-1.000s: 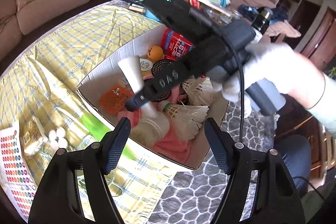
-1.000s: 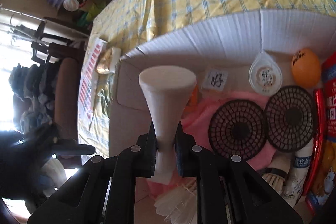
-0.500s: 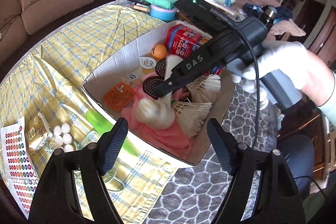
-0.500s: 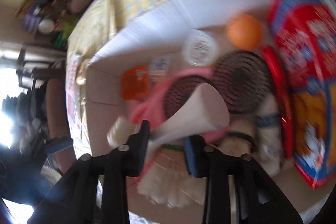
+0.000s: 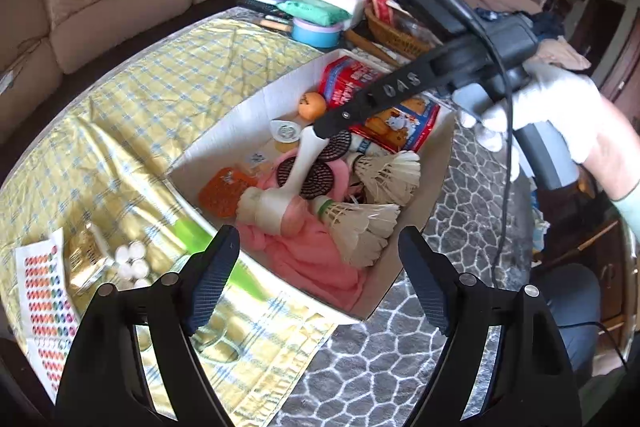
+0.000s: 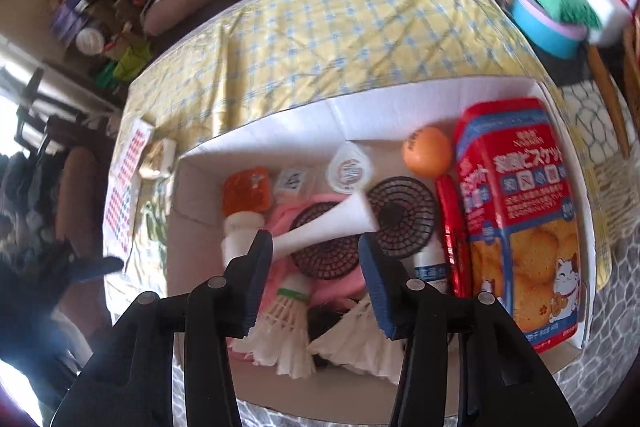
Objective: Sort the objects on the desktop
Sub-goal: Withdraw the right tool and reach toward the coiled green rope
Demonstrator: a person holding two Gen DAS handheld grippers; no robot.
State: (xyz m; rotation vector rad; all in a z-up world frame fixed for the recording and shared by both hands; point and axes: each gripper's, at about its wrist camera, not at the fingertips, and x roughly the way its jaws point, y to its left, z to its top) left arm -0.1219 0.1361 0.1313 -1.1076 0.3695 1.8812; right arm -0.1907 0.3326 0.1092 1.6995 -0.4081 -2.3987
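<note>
The white box (image 6: pixel 360 99) sits on my yellow-checked tabletop (image 5: pixel 132 107). Inside, the cream funnel-shaped piece (image 6: pixel 332 223) lies on its side across the pink cloth (image 5: pixel 316 255) and black mesh discs (image 6: pixel 404 217). My right fingers (image 6: pixel 316 281) are spread apart above it, gripping nothing; my left fingers (image 5: pixel 316 279) are also apart.

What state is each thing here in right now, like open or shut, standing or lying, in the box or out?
Left claw: open, empty, hovering short of the box.
Right claw: open, over the box, gripping nothing.
White cone-shaped piece: lying tilted in the box across the round black grids.
Cardboard box: open-topped, filled.
Shuttlecocks: lying on their sides in the box.
Orange ball: resting in the box.
Biscuit pack: lying flat, looks sealed.
Pink cloth: crumpled under items.
</note>
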